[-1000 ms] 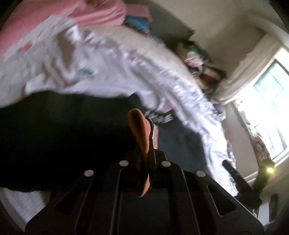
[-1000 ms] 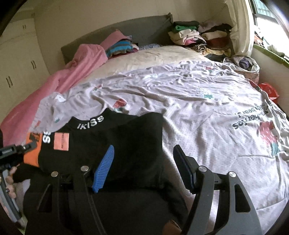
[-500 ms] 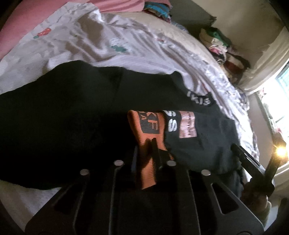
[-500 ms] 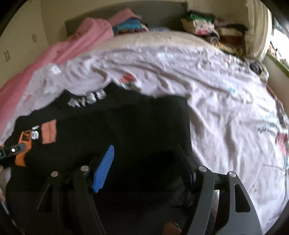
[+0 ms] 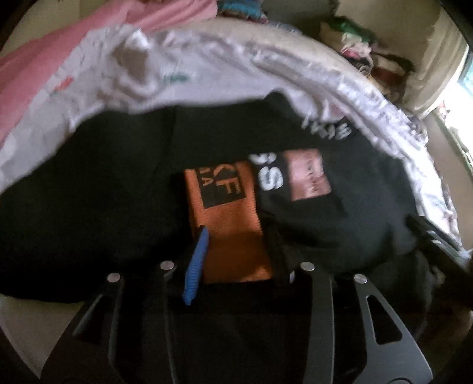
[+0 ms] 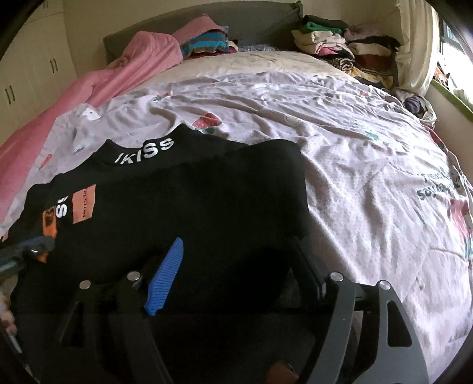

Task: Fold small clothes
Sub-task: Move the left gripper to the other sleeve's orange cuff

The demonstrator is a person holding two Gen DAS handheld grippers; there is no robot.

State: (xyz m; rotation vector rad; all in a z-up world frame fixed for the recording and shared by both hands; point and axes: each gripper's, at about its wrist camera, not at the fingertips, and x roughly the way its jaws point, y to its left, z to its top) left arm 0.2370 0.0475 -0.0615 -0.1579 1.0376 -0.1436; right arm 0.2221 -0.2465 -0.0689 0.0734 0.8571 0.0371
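Straddling orange cuff (image 5: 233,236), left gripper (image 5: 236,251) parted; right gripper (image 6: 236,271) wide over black top (image 6: 189,206).

"IKISS" on black shirt (image 6: 183,206) collar, "SS" beside its orange patch (image 6: 84,203)

Your left wrist view sits low and very close over the black top (image 5: 340,212), looking along the jaws toward the head of the bed (image 5: 207,73) and angled toward the window side; it is blurred. Your right wrist view rides higher and farther back, facing up the bed (image 6: 340,141) to the headboard (image 6: 251,17). Both share the black top (image 6: 192,206), its orange cuff (image 5: 233,236) and the stacked clothes (image 6: 340,44).
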